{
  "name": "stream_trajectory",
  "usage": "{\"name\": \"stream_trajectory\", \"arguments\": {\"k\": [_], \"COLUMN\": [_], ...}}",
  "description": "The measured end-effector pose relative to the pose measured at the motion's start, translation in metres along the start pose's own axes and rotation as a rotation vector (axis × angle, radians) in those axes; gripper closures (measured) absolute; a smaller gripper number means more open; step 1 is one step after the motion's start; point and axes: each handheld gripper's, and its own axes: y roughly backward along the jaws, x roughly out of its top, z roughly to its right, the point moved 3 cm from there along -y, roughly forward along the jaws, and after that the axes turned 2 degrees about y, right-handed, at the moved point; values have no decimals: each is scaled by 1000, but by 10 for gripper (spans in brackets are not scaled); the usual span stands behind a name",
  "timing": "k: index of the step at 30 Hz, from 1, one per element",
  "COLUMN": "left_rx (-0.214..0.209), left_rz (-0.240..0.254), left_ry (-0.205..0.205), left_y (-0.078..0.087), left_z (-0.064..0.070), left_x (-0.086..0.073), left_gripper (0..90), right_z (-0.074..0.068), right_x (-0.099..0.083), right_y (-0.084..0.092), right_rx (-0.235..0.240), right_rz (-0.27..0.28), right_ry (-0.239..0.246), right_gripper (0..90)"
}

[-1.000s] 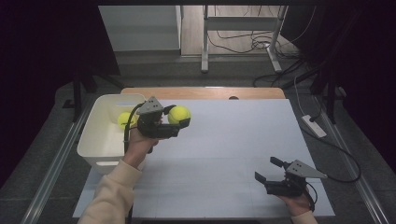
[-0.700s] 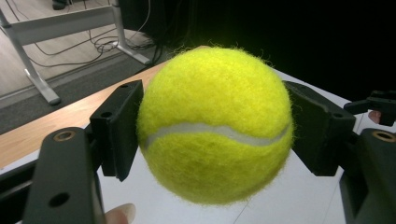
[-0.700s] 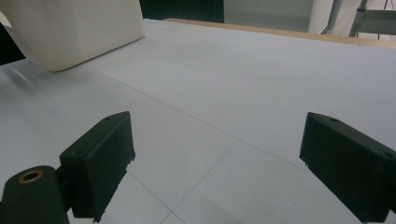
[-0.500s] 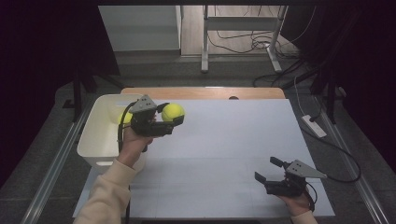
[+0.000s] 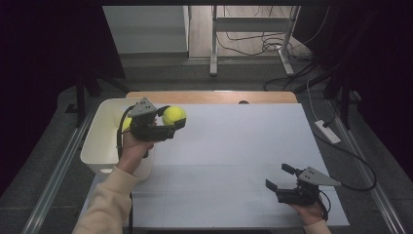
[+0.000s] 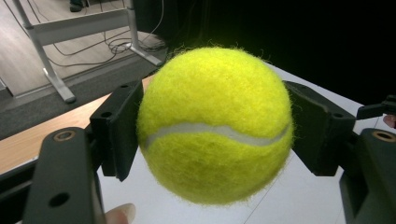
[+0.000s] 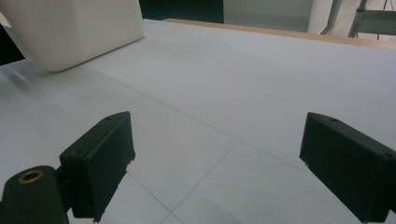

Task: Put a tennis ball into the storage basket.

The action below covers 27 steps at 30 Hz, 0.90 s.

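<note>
Yellow felt fills the left gripper: its jaws are clamped on both sides of a tennis ball, held in the air above the counter just beside the white bin at the counter's left edge. A second yellow ball lies inside that bin. The right gripper rests near the counter's front right corner, jaws wide apart with nothing between them.
</note>
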Motion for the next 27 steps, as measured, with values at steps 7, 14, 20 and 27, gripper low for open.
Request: {"name": "stream_trajectory", "arguments": {"k": [7,14,20,27], "left_rx": [25,52,69,90], "left_rz": [4,5,6,9], "left_ry": [5,15,13,12], "left_y": [7,15,22,28], "left_z": [-6,-14,-18,-23], "left_x": [0,-1,0,2], "left_gripper": [264,264,264,264], "right_z": [1,0,0,-1], "right_x": [0,0,0,1], "right_y": [0,0,0,-1], "right_rx": [-2,-1,-2,-1], "right_rz": [0,2,1,1], "right_ry": [-3,-3,-2,-1], "right_gripper": [96,95,96,96]}}
